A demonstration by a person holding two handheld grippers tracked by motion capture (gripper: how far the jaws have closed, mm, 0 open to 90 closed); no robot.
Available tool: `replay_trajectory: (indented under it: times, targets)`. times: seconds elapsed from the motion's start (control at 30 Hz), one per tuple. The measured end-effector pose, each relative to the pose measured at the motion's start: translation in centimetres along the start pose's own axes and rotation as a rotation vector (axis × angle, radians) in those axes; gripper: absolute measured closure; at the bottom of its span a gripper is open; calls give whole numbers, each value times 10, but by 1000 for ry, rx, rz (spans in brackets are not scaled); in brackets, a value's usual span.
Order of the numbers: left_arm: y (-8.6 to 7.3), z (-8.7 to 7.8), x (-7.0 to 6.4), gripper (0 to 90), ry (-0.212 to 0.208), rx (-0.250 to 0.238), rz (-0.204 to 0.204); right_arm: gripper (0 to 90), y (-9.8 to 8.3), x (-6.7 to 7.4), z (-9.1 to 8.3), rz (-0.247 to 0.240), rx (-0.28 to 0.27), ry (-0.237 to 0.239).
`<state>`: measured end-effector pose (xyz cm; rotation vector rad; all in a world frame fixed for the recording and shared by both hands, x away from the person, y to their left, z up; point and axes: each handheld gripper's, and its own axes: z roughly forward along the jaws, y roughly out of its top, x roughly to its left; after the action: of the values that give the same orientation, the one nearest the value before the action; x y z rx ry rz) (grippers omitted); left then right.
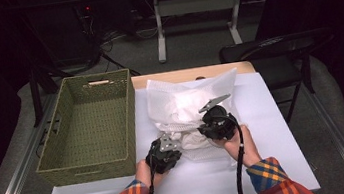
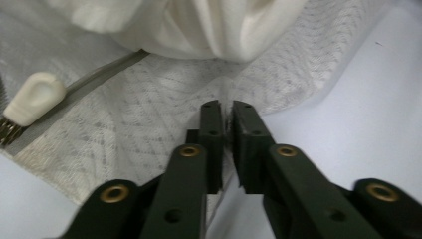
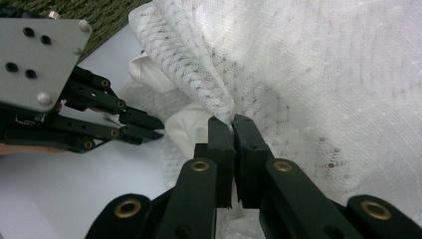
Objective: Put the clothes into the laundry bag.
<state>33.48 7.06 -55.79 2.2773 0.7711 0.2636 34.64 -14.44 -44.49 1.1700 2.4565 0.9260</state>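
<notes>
A white mesh laundry bag [image 1: 189,92] lies on the white table top [image 1: 273,154], and a white garment [image 1: 193,140] bulges out of its near, open end. My left gripper [image 1: 175,145] is at the bag's near left corner. In the left gripper view its jaws [image 2: 226,107] are shut on a fold of the mesh [image 2: 124,134], beside the zipper and its white pull [image 2: 35,94]. My right gripper [image 1: 203,129] is shut on a bunched ridge of the upper mesh layer [image 3: 323,74] and holds it up. The left gripper [image 3: 158,128] also shows low at the left, next to the garment [image 3: 186,124].
A green woven basket [image 1: 130,117] stands empty on the table's left, just left of the bag. A dark folding chair [image 1: 274,45] stands beyond the table's far right corner. Another table's legs [image 1: 158,28] rise farther back. Both plaid-sleeved forearms come in from the near edge.
</notes>
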Motion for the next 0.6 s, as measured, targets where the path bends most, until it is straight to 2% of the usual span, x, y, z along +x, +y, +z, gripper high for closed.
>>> replay_trajectory:
  times: [0.27, 0.6]
  targets:
    - [-2, -5, 1, 896, -43, 9, 1, 875, -1, -1, 0, -1, 3, -2]
    - [-12, -27, -10, 899, -120, 47, 28, 875, -2, -4, -1, 1, -1, -6]
